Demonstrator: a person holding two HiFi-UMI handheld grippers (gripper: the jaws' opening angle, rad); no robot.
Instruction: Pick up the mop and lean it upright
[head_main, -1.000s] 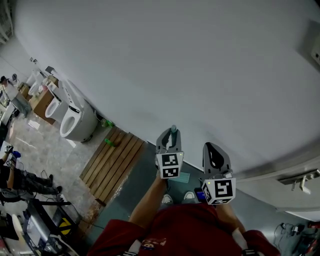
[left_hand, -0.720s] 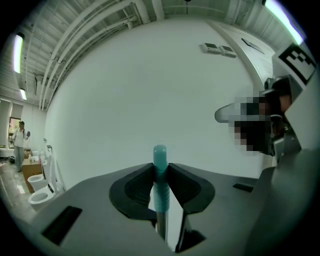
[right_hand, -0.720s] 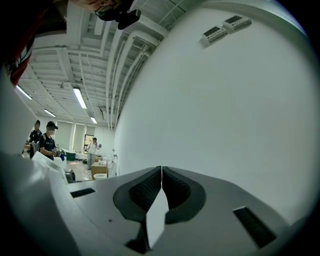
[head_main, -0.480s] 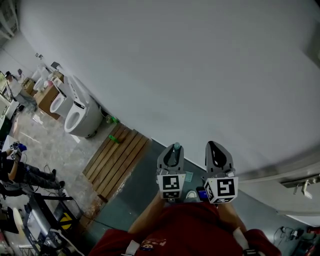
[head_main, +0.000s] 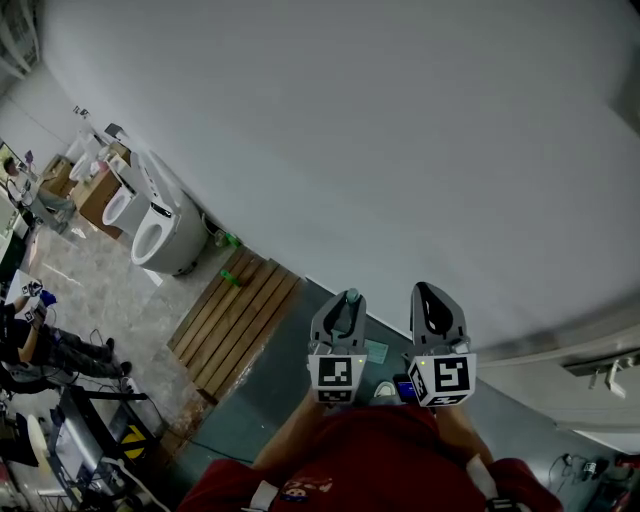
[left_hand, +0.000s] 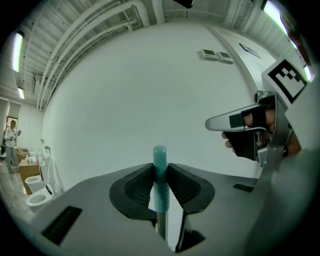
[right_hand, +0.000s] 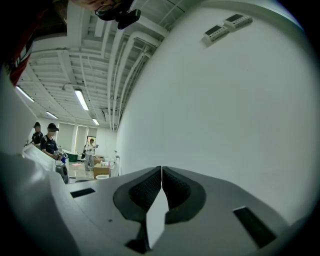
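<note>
The mop shows only as the teal ribbed grip (left_hand: 159, 172) at the top of its metal handle, standing upright between the left jaws. My left gripper (left_hand: 160, 176) is shut on that grip, and the teal tip (head_main: 351, 296) pokes above it in the head view. The mop head is hidden below my body. My right gripper (right_hand: 161, 176) is shut with nothing in it, its pads touching. It is held beside the left gripper (head_main: 345, 308), just to its right (head_main: 432, 300), both facing the white wall (head_main: 400, 150).
A wooden slat platform (head_main: 235, 318) lies on the floor to the left, with a green bottle (head_main: 232, 240) by the wall. White toilets (head_main: 160, 232) and boxes stand further left. People stand at the far left edge (head_main: 20, 330). My shoes (head_main: 385, 390) are below the grippers.
The left gripper, still holding the mop grip, has drawn back toward my body, level with the right gripper. The right gripper has stayed put.
</note>
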